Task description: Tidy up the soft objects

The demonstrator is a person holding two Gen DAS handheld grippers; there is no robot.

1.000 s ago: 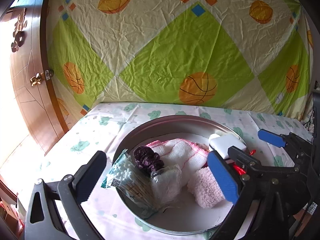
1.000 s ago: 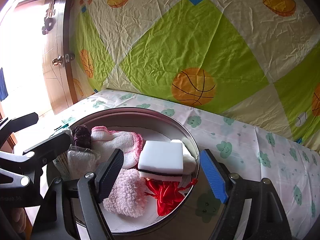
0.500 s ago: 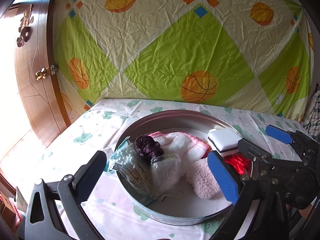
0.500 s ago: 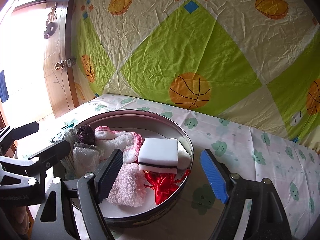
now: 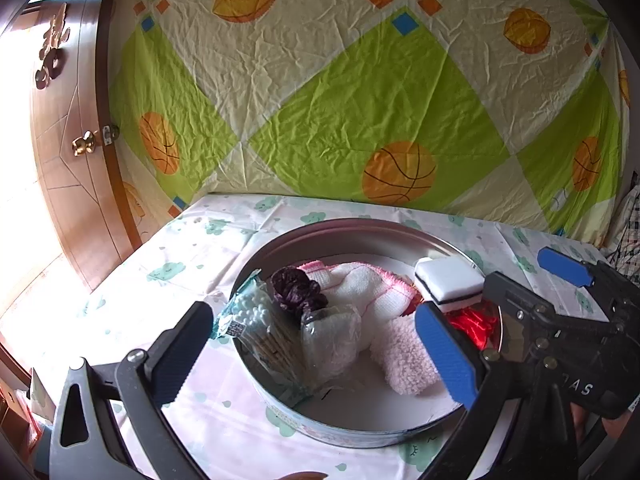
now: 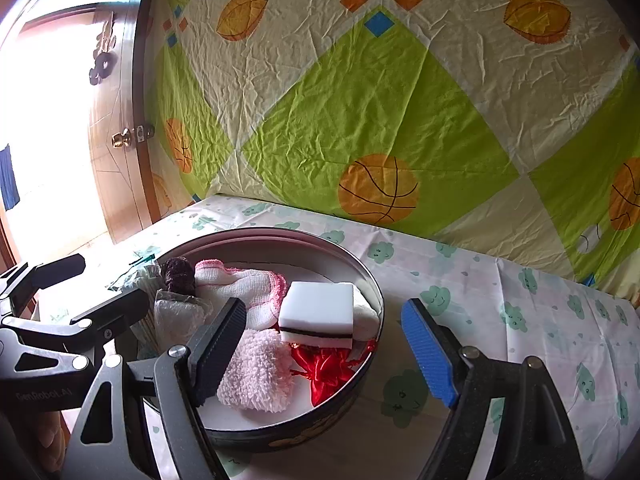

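A round metal tin (image 5: 360, 428) sits on a tabletop (image 5: 192, 264) covered with a pale cloth printed with small green clouds, low in the middle of the left wrist view and at lower left in the right wrist view. Inside it the soft things lie packed together: a packet of cotton swabs (image 5: 256, 320) leans on the left wall, a dark purple scrunchie (image 5: 298, 290) sits just beside it, and a clear plastic bag of white stuff (image 5: 334, 340) lies in front of that. A white cloth with pink edging (image 5: 368, 288) fills the back, a fluffy pink piece (image 5: 404, 356) lies nearer the front, a red satin pouch (image 6: 328, 368) rests against the right wall, and a white sponge with a dark stripe (image 6: 318, 316) sits on top of the pouch's back edge. The left tongs (image 5: 316, 356) are spread wide, one tip to the left of the tin and the other over its right part, pinching nothing. The right tongs (image 6: 324, 356) are likewise spread wide and empty, their left tip over the fluffy piece, their blue tip outside the tin's right rim. A green and cream sheet with basketballs (image 6: 378, 190) hangs behind, and a wooden door (image 5: 76, 168) stands at the left.
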